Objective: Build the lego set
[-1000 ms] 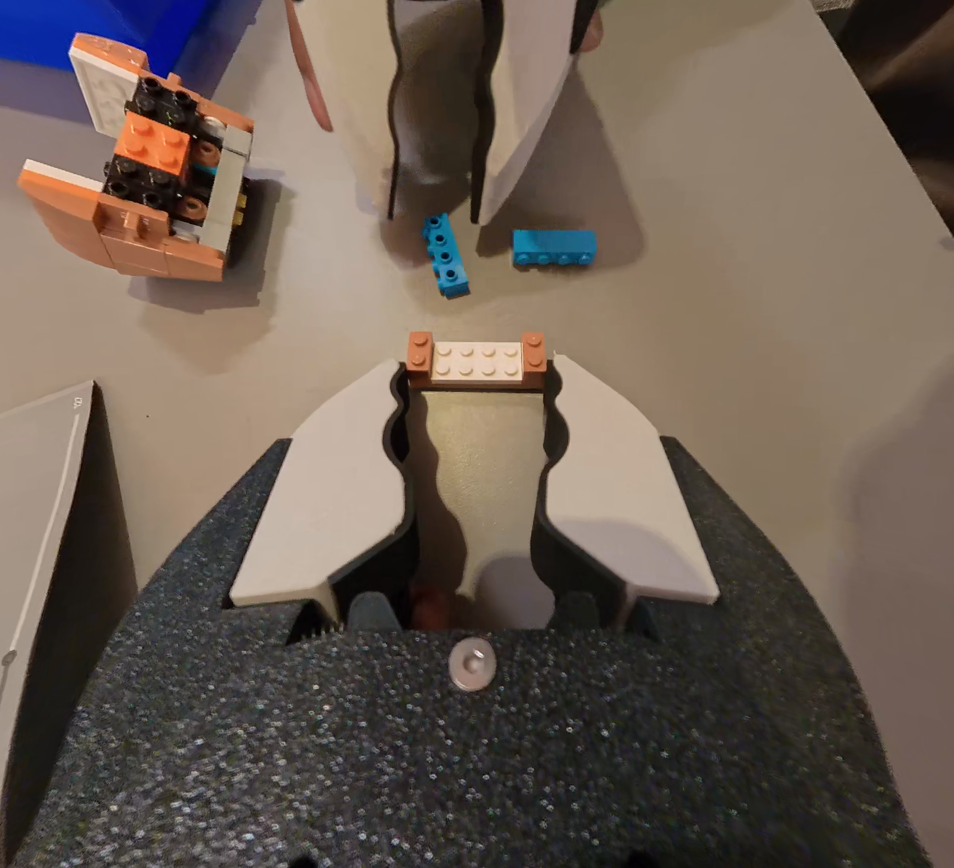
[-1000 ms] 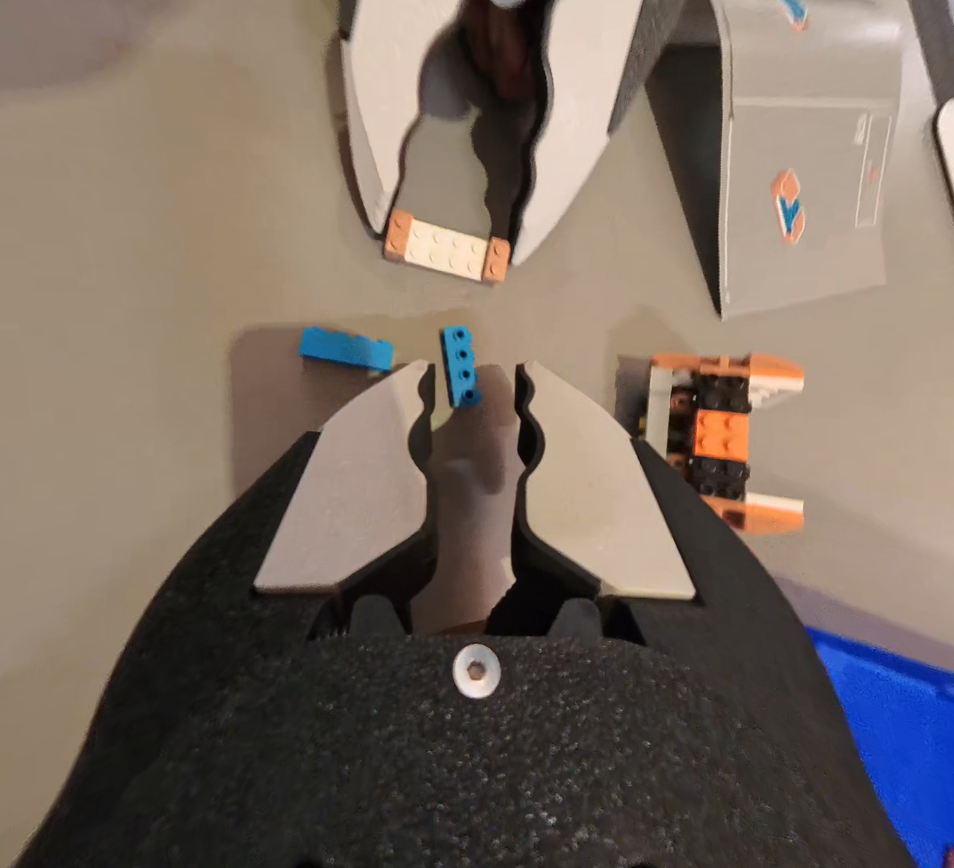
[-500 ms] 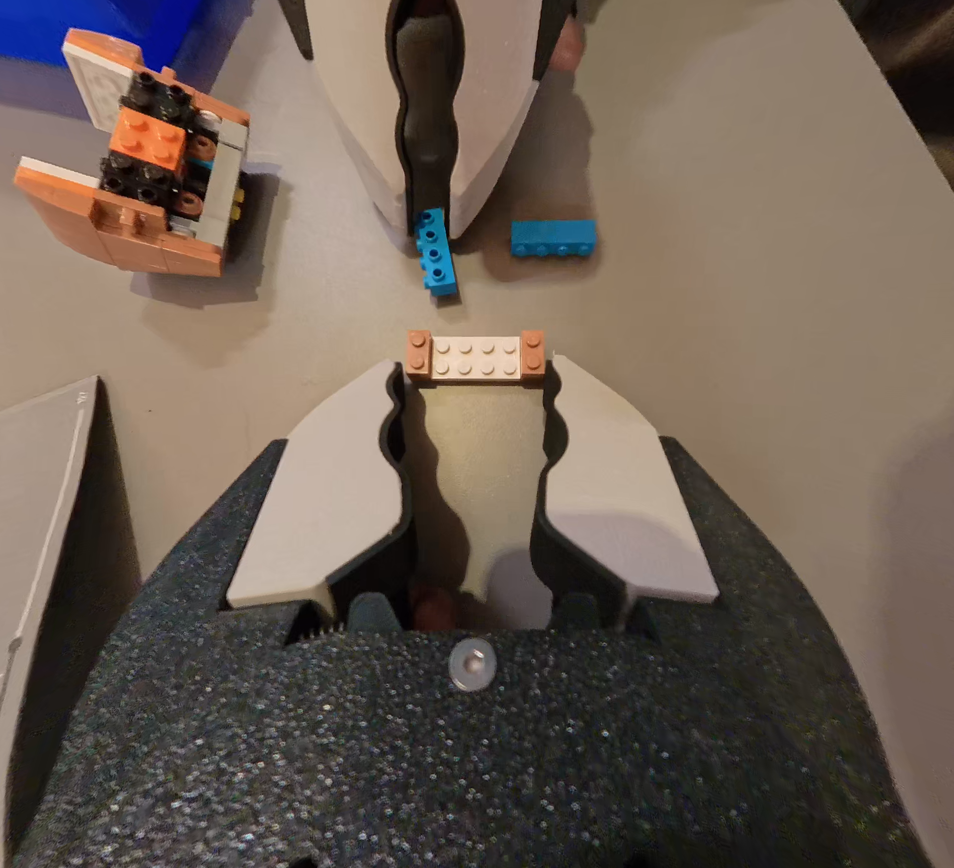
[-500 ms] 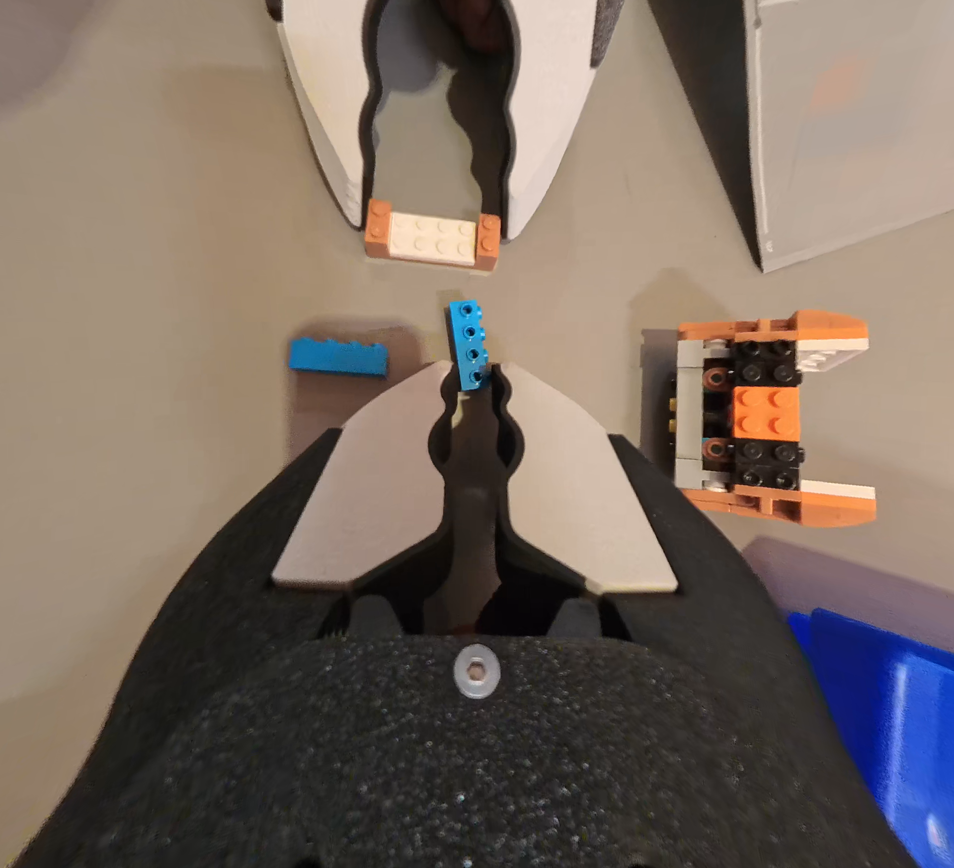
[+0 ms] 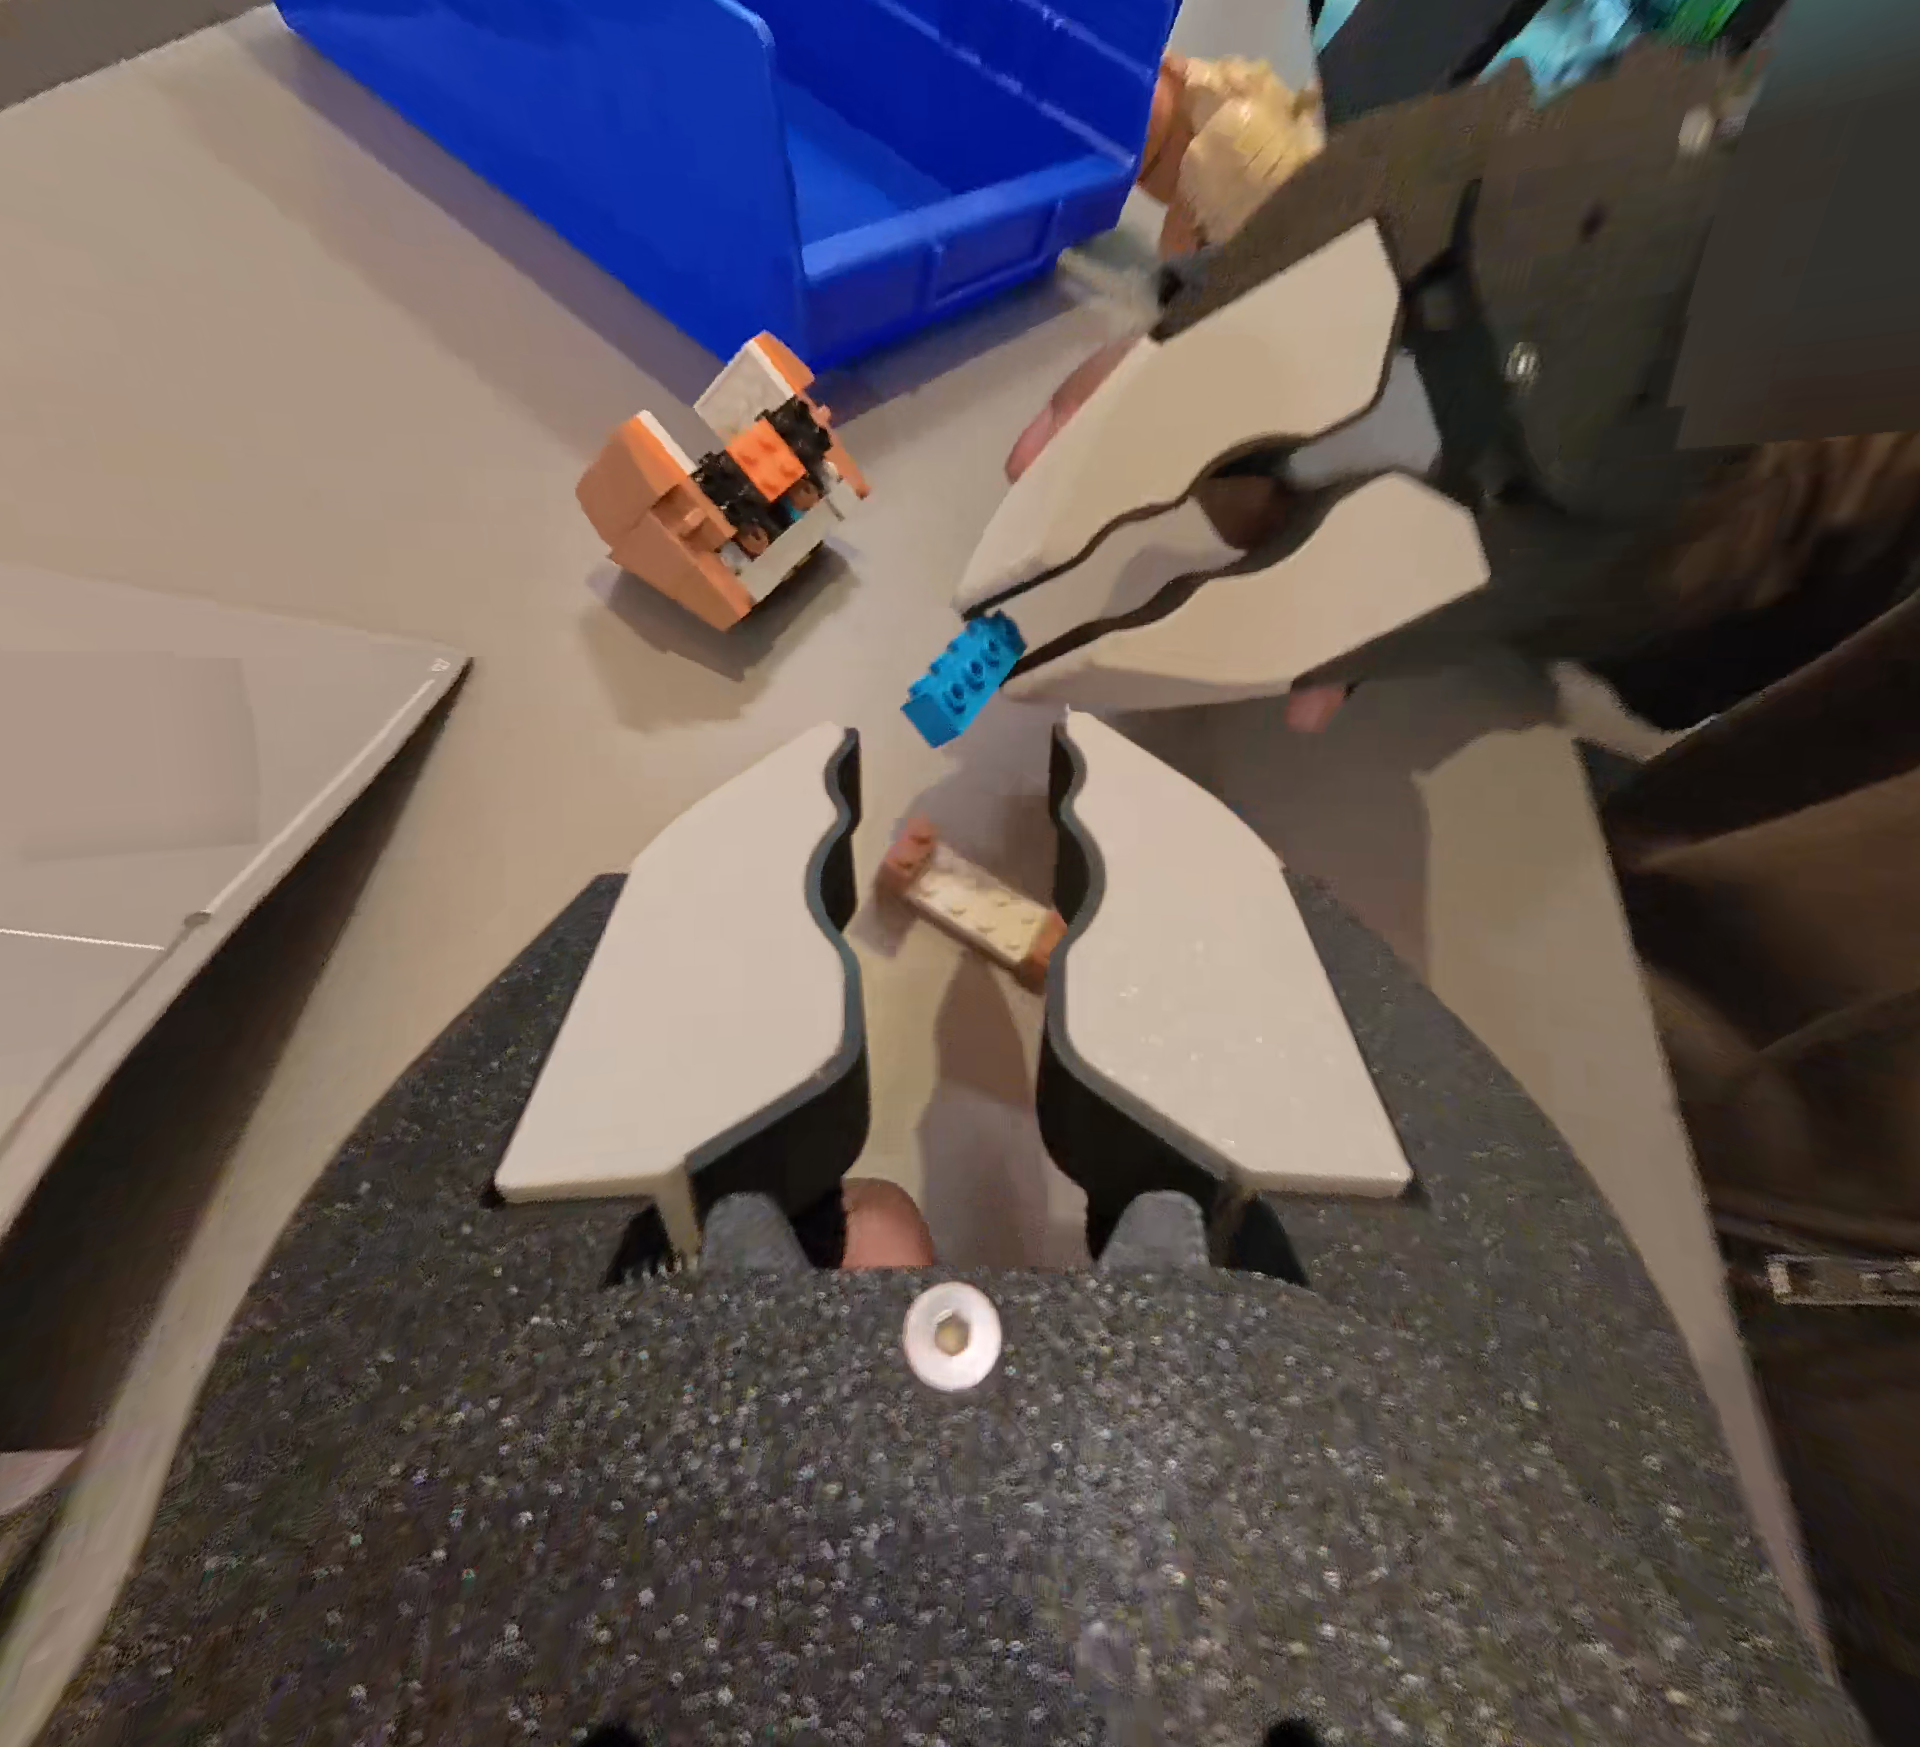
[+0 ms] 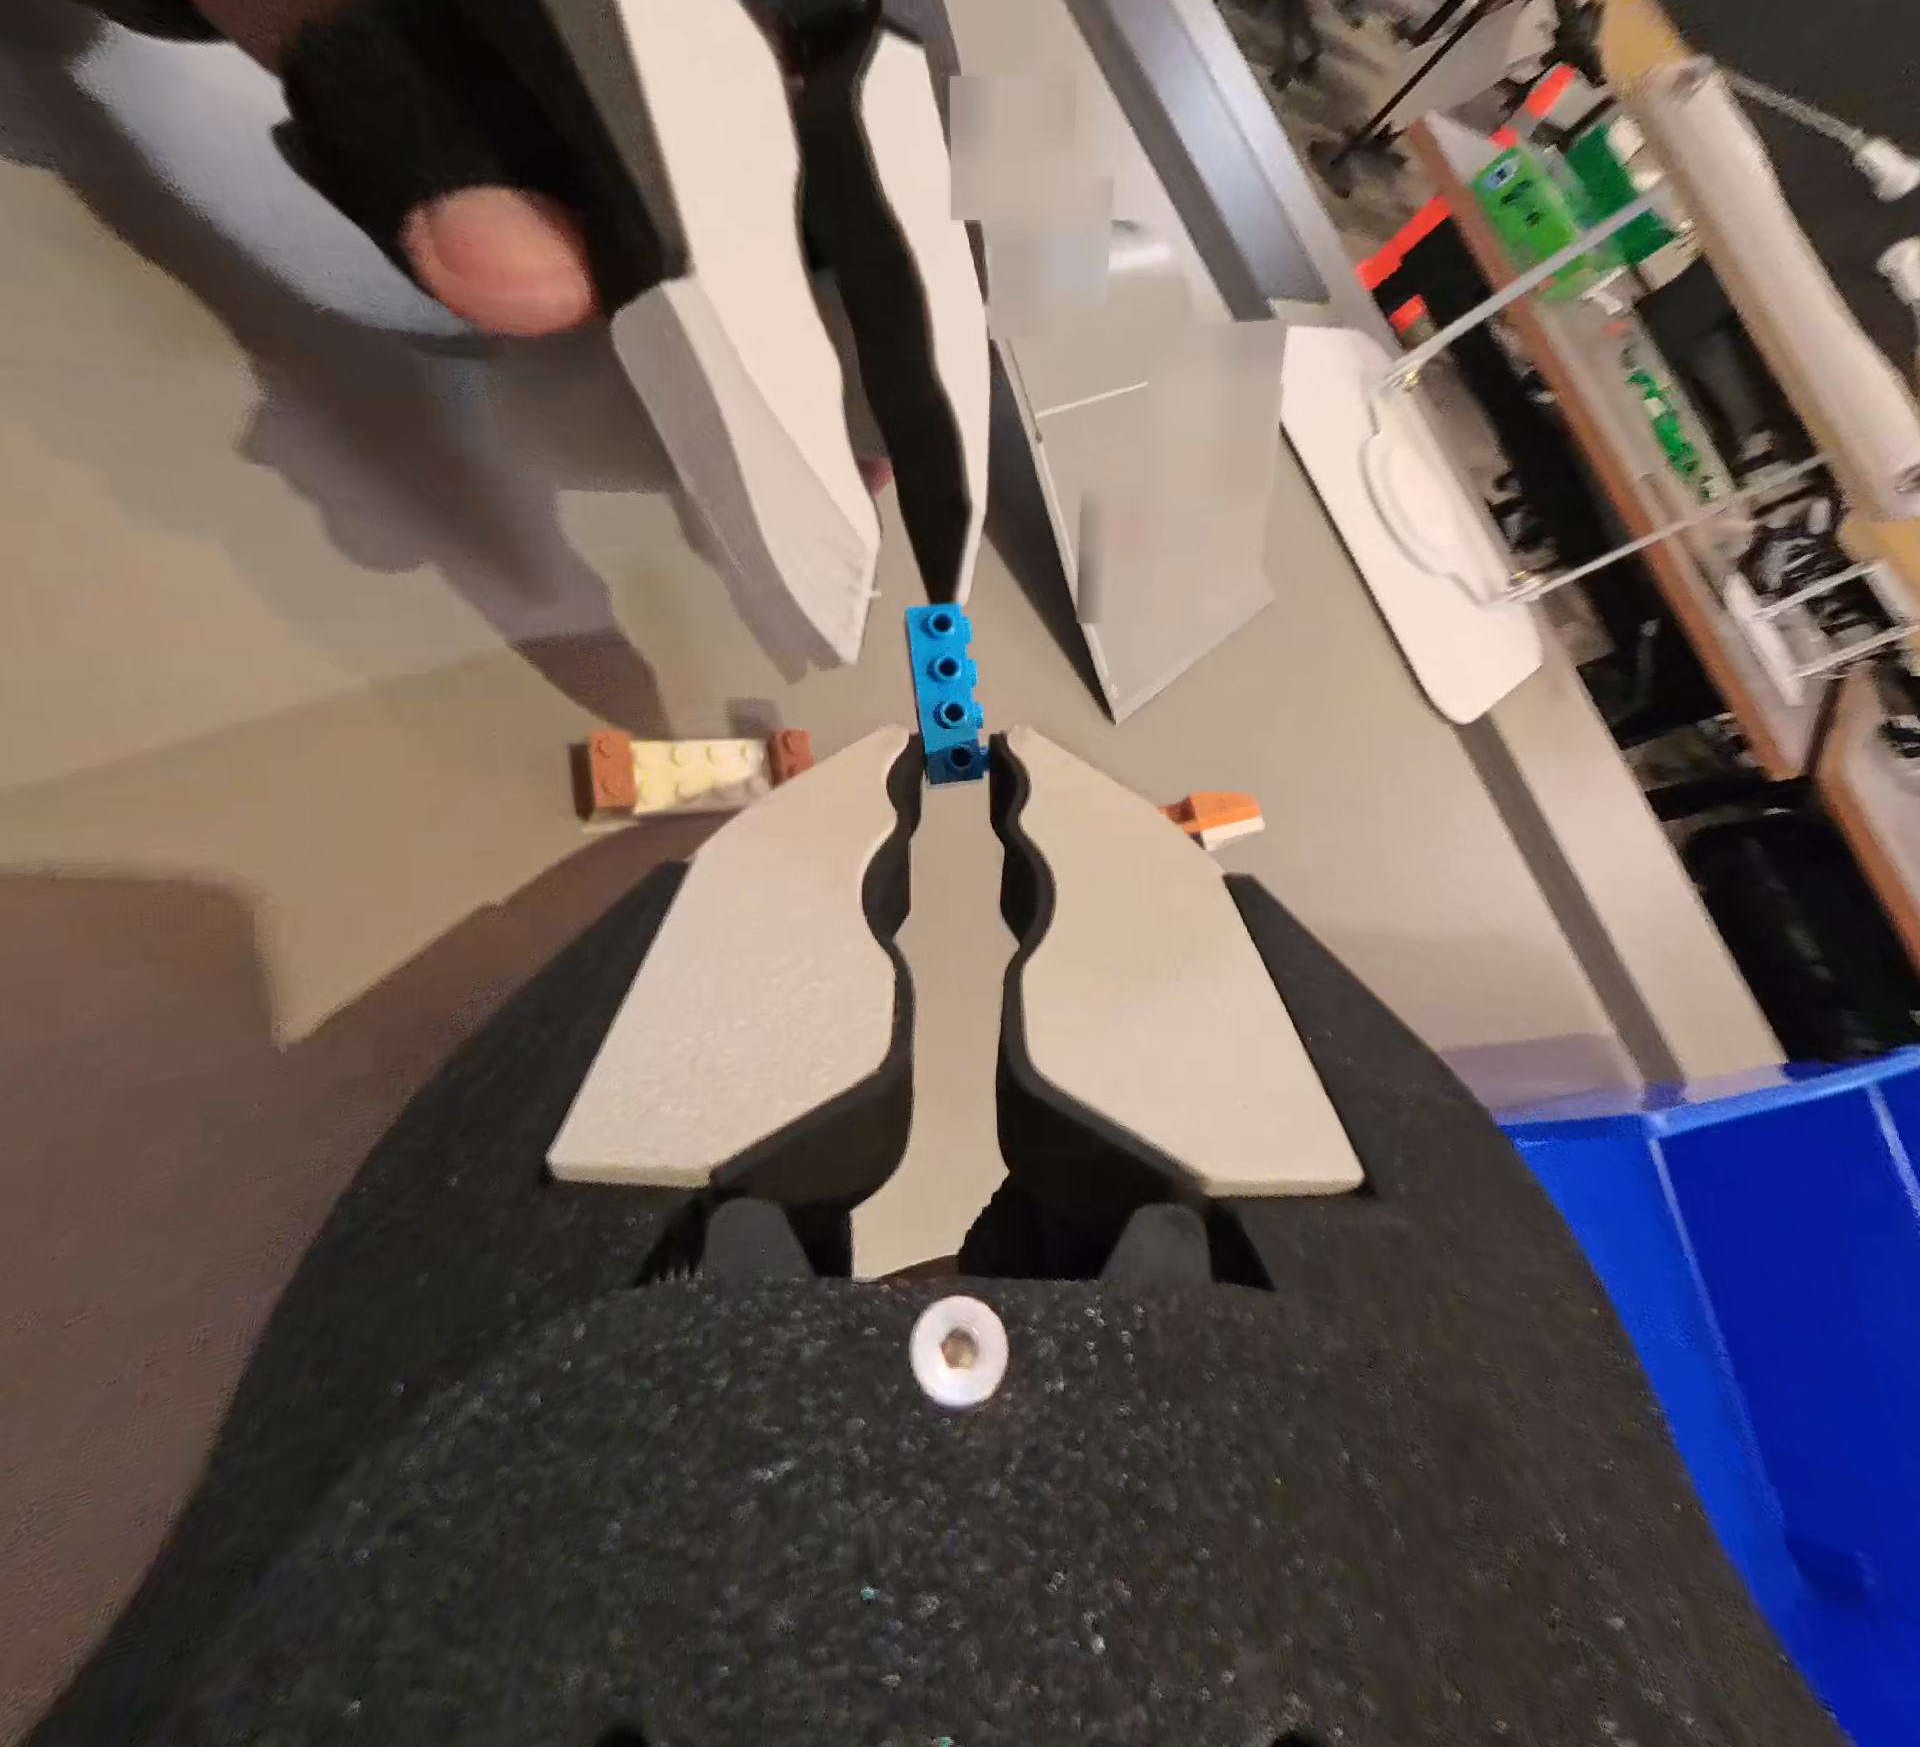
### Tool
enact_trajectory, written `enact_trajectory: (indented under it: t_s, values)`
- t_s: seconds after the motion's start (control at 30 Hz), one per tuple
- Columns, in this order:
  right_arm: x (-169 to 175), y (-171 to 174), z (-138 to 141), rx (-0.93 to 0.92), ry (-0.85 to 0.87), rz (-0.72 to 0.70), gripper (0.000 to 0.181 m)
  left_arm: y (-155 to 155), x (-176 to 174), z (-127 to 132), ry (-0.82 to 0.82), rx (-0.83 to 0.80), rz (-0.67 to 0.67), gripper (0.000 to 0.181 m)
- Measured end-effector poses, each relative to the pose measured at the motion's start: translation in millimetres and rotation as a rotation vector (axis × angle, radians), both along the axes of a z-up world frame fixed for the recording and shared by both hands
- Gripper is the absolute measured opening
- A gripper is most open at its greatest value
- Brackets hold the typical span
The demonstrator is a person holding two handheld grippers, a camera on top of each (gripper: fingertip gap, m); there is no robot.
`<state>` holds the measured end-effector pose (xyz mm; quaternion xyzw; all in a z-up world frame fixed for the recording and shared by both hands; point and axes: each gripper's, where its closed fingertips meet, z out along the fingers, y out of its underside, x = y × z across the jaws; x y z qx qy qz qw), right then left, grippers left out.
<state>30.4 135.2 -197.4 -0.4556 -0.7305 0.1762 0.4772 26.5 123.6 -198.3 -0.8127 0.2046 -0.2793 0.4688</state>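
My right gripper (image 6: pixel 951 747) is shut on one end of a blue brick with side studs (image 6: pixel 943 689) and holds it above the table. In the left wrist view the right gripper (image 5: pixel 997 648) shows with the blue brick (image 5: pixel 961 679) just beyond my left fingertips. My left gripper (image 5: pixel 954 736) is open and empty, raised above the table. A white plate with brown end pieces (image 5: pixel 977 902) lies on the table below, between its fingers; the plate also shows in the right wrist view (image 6: pixel 686 772). The orange, black and white partial model (image 5: pixel 727 482) sits on the table beyond.
A blue bin (image 5: pixel 727 87) stands behind the model, and its corner shows in the right wrist view (image 6: pixel 1714 1282). A grey box (image 5: pixel 156 762) lies at the left. A white tray-like object (image 6: pixel 1403 534) sits near the table edge. A person's gloved hand (image 6: pixel 468 170) holds the left gripper. Less than 4 cm separates the two grippers' tips.
The right gripper closed on the blue brick and lifted it off the table. The left gripper let go of the white-and-brown plate and rose; both views tilted up.
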Motion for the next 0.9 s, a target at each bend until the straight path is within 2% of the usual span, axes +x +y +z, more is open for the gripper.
enact_trajectory:
  t_s: [0.1,0.2,0.33,0.47,0.57,0.73,0.9]
  values:
    - [-3,-8,5,0.044,0.028,0.002,0.012,-3,1,6,-0.126,-0.037,0.008,0.032]
    - [-5,-13,10,0.077,0.06,0.001,0.012,-5,0,12,-0.233,-0.052,0.003,0.015]
    - [-6,-20,15,0.117,0.085,0.039,0.013,-10,0,16,-0.298,-0.066,-0.04,0.013]
    - [-3,-37,25,0.26,0.119,0.244,0.027,-23,5,25,-0.405,-0.086,-0.168,0.011]
    - [3,-44,34,0.367,0.154,0.406,0.028,-32,2,36,-0.506,-0.085,-0.254,0.011]
    - [3,-51,49,0.395,0.263,0.606,0.027,-57,5,50,-0.617,-0.075,-0.463,0.011]
    - [0,-80,54,0.532,0.321,0.822,0.025,-72,12,50,-0.64,-0.086,-0.6,0.011]
